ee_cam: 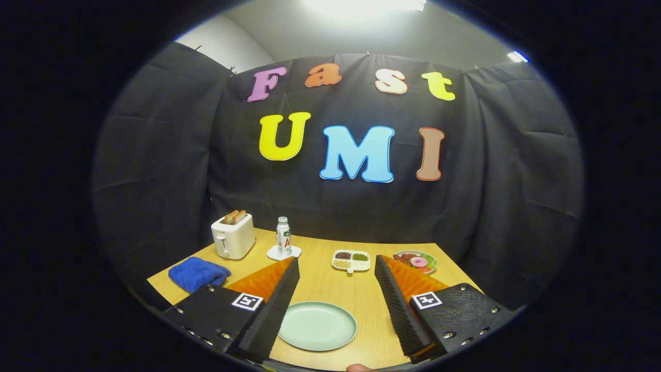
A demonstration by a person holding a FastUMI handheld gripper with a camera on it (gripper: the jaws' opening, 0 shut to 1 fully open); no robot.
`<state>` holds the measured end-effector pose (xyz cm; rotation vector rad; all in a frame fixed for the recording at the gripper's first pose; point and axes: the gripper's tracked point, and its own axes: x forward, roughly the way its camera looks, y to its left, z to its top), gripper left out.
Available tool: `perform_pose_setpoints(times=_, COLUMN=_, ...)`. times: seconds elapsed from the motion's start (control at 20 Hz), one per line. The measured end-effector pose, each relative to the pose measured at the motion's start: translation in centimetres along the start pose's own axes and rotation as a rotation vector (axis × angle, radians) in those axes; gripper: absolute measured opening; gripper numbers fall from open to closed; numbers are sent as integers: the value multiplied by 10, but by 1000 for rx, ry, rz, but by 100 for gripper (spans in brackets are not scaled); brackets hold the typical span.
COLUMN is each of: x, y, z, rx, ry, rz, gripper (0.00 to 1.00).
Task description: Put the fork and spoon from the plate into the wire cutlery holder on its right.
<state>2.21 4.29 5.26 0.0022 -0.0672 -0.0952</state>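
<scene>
Pale green plate (317, 325), lower middle of the frame, nearest thing to me. Is that your target?

It is where I start. It lies on the wooden table (320, 284) between my two fingers, down near their bases, closer to the left one, and neither finger touches it.

And the gripper (336, 260) itself?

Spread wide, holding nothing. The tips reach well past the plate toward the back of the table.

So which step are you on?

My guess is the very start, or the very end. The plate's face looks bare to me, and I cannot place the fork, the spoon or the wire cutlery holder from here. I would judge the holder lies off past my right finger.

What does the next move call for?

Tilting the rig down and swinging it right to find the cutlery, before I close on anything.

What lies beyond?

Just past the tips, a small divided dish (351, 261) of beans, and to its right a plate of food (417, 261). Left of centre, a bottle (283, 236) stands on a coaster (284, 253). Further left a white toaster (233, 236) with toast in it, and a blue cloth (199, 273) nearer me beside the left finger.
</scene>
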Motion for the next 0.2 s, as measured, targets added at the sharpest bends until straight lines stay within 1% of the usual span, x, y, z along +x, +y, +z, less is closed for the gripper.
perform_pose_setpoints(times=0.2, x=-1, y=15, z=13, rx=-22, ry=-44, rz=6, gripper=89)
